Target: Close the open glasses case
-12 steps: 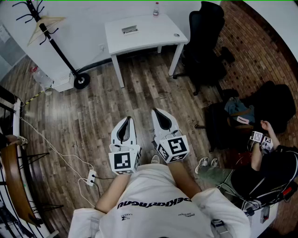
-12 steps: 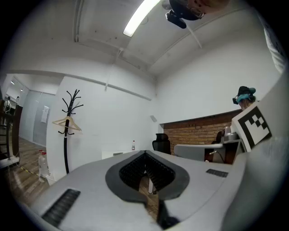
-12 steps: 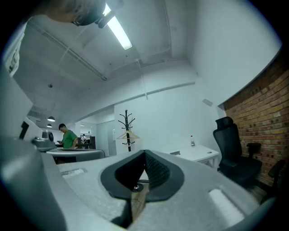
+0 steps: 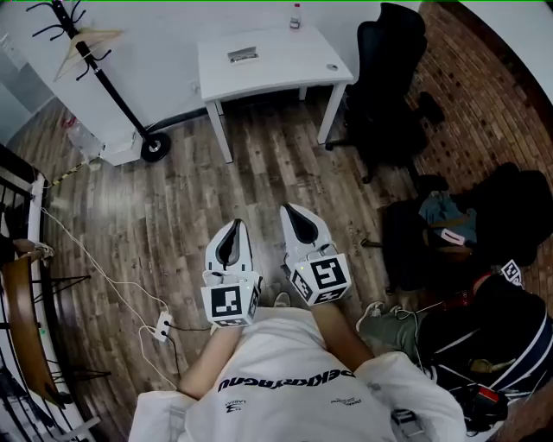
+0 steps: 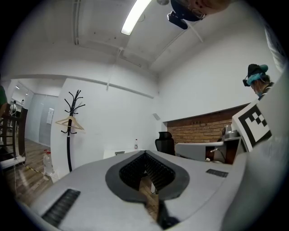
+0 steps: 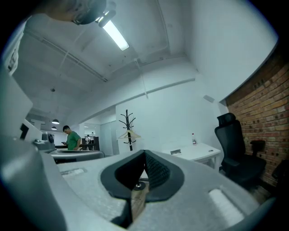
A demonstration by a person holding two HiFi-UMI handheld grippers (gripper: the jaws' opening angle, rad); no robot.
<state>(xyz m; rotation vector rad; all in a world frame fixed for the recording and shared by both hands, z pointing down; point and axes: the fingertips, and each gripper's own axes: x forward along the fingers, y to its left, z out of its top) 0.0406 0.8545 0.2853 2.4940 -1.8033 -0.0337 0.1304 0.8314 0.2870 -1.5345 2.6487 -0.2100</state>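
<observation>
At far left, a black coat stand [image 4: 97, 82] rises against the white wall, and a white power strip [image 4: 162, 326] lies on the plank floor [image 4: 173, 216] nearer to me. My left gripper [image 4: 234, 226] is held level in front of my body. Its jaws are pressed together on nothing, and its own view shows only floor through the hollow behind the tips.

Well ahead, across the room, the glasses case [image 4: 243, 55] shows as a small grey shape on the white table [image 4: 285, 78] — too small for me to tell whether its lid is up. A bottle [image 4: 296, 15] stands at the table's far edge.

My right gripper [image 4: 291, 211], just beside the left and also level, is closed and empty too. A black office chair [image 4: 389, 78] sits right of the table, and dark bags [image 4: 510, 203] crowd the floor at far right.
</observation>
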